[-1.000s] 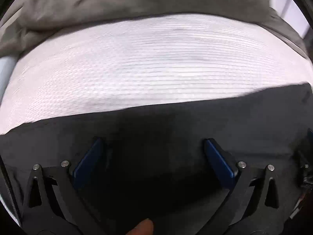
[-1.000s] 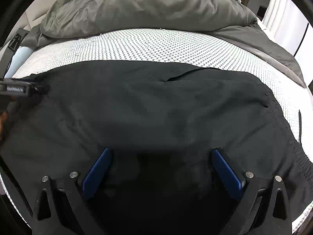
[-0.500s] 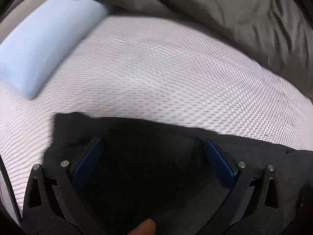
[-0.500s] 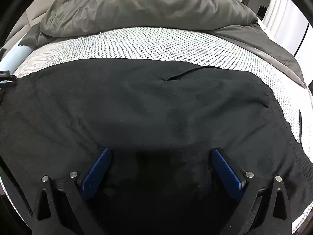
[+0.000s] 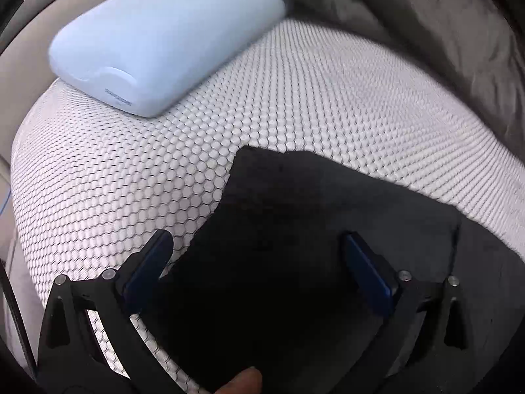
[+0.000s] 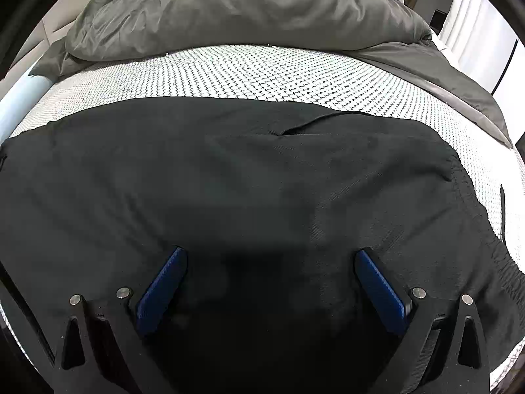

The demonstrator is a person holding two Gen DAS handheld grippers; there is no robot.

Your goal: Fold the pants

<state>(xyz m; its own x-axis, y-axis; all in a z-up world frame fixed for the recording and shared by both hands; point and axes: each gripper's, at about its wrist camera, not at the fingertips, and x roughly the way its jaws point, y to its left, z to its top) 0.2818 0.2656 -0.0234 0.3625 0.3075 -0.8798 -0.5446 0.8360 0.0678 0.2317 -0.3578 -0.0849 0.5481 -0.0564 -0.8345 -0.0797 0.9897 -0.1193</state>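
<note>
Two views, little folded yet. Left wrist: your left tool (image 5: 259,256) gapes, released, above the end corner of the black fabric pants (image 5: 328,229) on the white honeycomb-textured bed (image 5: 295,98). Right wrist: your right tool (image 6: 269,282) — spread, empty — hovers over pants lying flat, long axis left-to-right, elastic waistband rightward; further folds remain, you'd judge.

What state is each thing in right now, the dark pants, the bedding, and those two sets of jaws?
Pants: spread flat on the mattress, not yet folded, a small crease near the far edge.
Left gripper: jaws wide open, over the pants' end, gripping nothing.
Right gripper: jaws wide open, above the pants, gripping nothing.
Duvet: bunched up at the far side.
Pillow: lying flat on the mattress, clear of the pants.
</note>
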